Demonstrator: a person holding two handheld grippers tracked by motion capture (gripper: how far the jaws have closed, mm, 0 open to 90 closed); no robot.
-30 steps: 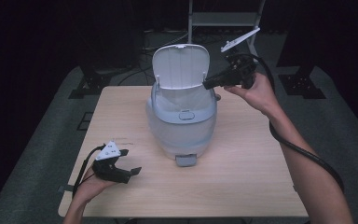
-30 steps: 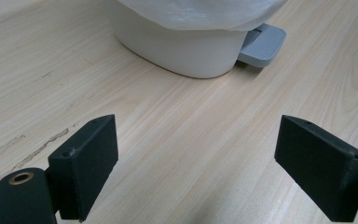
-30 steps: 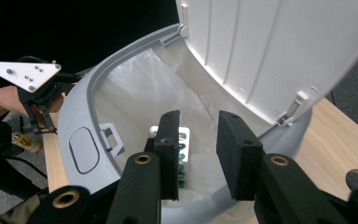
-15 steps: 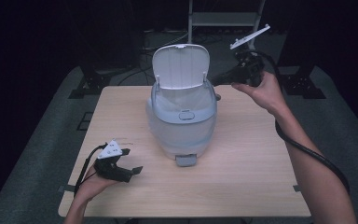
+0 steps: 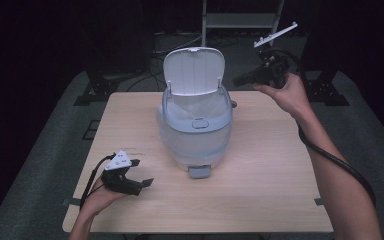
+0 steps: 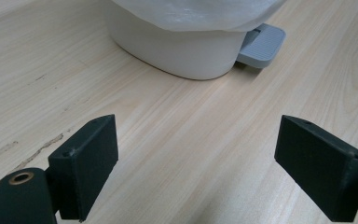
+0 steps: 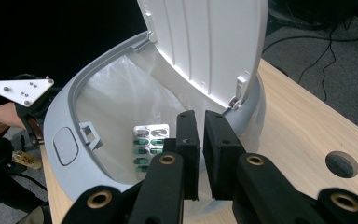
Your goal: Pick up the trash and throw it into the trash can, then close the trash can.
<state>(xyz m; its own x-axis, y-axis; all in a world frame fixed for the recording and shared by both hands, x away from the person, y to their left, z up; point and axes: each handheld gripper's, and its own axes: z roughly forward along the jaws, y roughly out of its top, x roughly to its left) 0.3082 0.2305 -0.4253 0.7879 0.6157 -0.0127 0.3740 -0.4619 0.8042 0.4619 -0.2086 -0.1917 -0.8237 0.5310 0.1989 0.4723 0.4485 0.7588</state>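
We are looking at a pale wooden table [image 5: 260,190] that is carrying a white pedal bin [image 5: 195,135] standing on its middle, its grey pedal [image 6: 262,41] lying ahead of our left gripper's [image 5: 139,174] spread fingers [image 6: 86,161].

Tabletop [image 5: 260,190] is lit evenly from above; surroundings are left near black. Soft, short shadows are cast under the bin [image 5: 195,130]. Mild glare is seen on its white lid [image 7: 205,42]. Near claw jaws are slightly blurred in both gripper views.
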